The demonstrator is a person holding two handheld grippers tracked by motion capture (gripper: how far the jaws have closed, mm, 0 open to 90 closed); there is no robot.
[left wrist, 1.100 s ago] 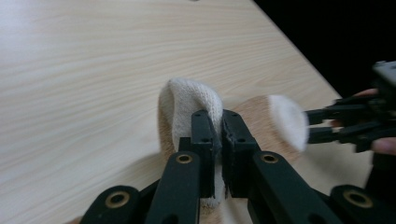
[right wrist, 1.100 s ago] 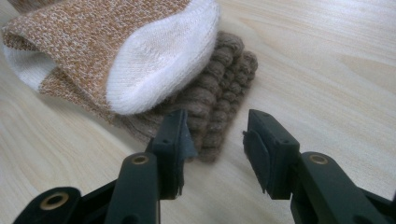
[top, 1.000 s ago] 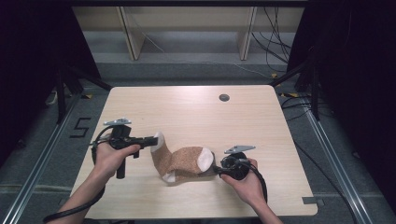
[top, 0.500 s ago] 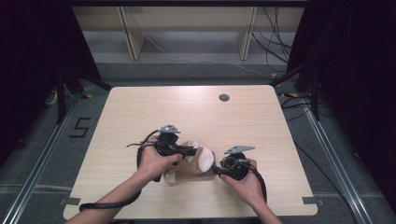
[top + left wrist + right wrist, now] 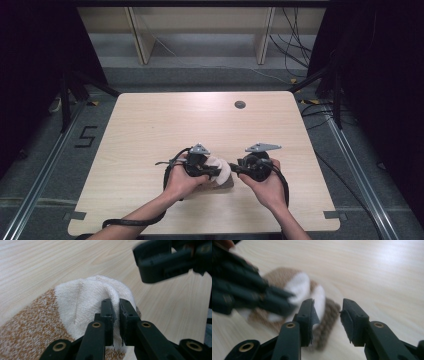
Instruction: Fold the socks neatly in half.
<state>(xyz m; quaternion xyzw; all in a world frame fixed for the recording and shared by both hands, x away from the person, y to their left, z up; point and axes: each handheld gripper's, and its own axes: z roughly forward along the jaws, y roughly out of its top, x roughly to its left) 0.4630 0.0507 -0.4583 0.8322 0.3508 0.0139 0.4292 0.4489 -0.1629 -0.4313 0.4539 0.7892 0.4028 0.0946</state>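
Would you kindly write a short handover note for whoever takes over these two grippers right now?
Left gripper: jaws pinch a fold of the white toe of the brown-and-white knitted sock, just easing open.
Right gripper: jaws open, nothing between them, just been closing, beside the sock.
Sock lies bunched, folded over on the light wooden table, near its front edge.
Left: probably flatten or finish the fold.

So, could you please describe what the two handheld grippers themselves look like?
Both the left gripper and right gripper are black, each topped with a grey three-cornered plate and trailing a black cable. Their jaws are flat black blocks on arms with brass-coloured rivets. The forearms are bare, no sleeves.
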